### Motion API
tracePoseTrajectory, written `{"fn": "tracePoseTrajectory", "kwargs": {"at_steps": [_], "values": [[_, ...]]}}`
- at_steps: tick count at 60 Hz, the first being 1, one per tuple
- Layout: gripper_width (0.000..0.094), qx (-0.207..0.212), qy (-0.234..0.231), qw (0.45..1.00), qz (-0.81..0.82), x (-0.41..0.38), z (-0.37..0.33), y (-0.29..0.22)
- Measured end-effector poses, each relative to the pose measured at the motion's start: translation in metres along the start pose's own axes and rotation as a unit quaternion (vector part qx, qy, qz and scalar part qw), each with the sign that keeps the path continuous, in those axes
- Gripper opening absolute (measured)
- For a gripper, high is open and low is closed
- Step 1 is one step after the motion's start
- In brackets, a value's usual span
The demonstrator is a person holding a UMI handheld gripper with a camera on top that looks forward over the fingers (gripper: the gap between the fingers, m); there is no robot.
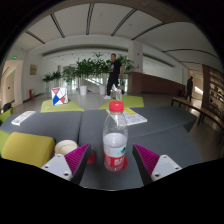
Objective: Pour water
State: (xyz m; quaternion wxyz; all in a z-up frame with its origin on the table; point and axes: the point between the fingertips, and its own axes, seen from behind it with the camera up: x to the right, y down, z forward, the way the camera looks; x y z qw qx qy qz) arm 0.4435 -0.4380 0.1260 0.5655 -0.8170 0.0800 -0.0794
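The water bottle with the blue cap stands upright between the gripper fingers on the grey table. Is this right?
Not quite: the gripper view shows the cap is red, not blue. The water bottle stands upright between the open gripper fingers on the grey table.

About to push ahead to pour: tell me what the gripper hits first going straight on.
The gripper, fingers open, would likely meet the capped water bottle first; it stands upright just ahead, between the pads. Exact depth is unclear.
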Motion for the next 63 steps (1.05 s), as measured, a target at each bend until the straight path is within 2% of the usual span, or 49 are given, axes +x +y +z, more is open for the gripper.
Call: {"fn": "tracePoseTrajectory", "kwargs": {"at_steps": [15, 24, 34, 50, 63], "values": [[0.0859, -0.012, 0.011, 1.0, -0.012, -0.013, -0.145, -0.011], [0.0858, -0.005, 0.024, 1.0, -0.01, -0.015, -0.225, -0.021], [0.0859, 0.002, 0.016, 1.0, -0.006, -0.027, -0.293, -0.028], [0.0854, 0.005, 0.017, 1.0, -0.007, -0.029, -0.346, -0.026], [0.0855, 0.012, 0.023, 1.0, -0.011, -0.023, -0.351, -0.03]]}}
